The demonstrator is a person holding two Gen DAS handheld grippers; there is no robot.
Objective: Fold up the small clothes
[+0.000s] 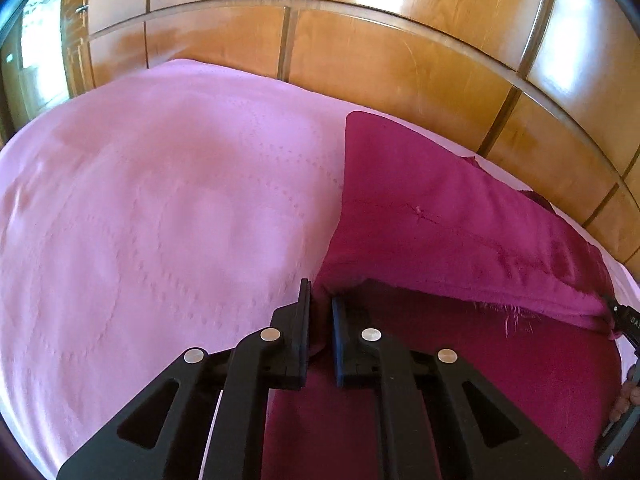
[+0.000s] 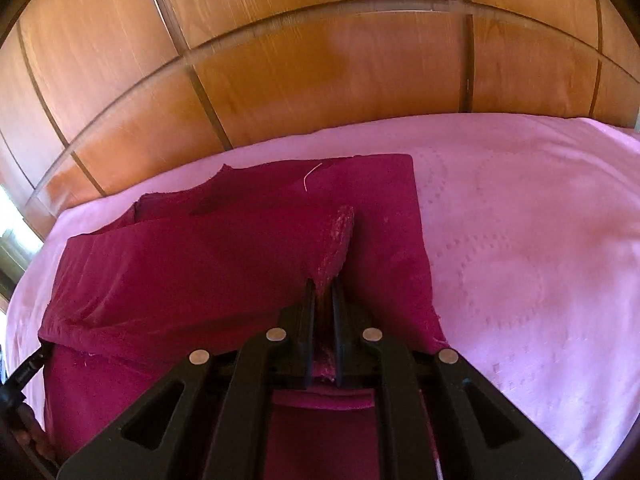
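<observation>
A dark magenta cloth [image 1: 460,216] lies on the right part of a pink bedspread [image 1: 160,200], its near edge raised off the bed and stretched between both grippers. My left gripper [image 1: 322,300] is shut on the left corner of that edge, with fabric showing between the black fingers. The right gripper [image 1: 620,316] shows at the frame's right edge, holding the other corner. In the right wrist view my right gripper [image 2: 324,288] is shut on a bunched corner of the cloth [image 2: 200,256]. The left gripper [image 2: 28,364] shows at the far left of that view.
Glossy wooden panels [image 1: 400,60] rise right behind the bed's far edge, and they fill the top of the right wrist view as wooden panels [image 2: 320,60]. A bright window [image 1: 36,48] is at the far left. Bare bedspread [image 2: 520,240] lies right of the cloth. A hand [image 1: 628,396] grips the right tool.
</observation>
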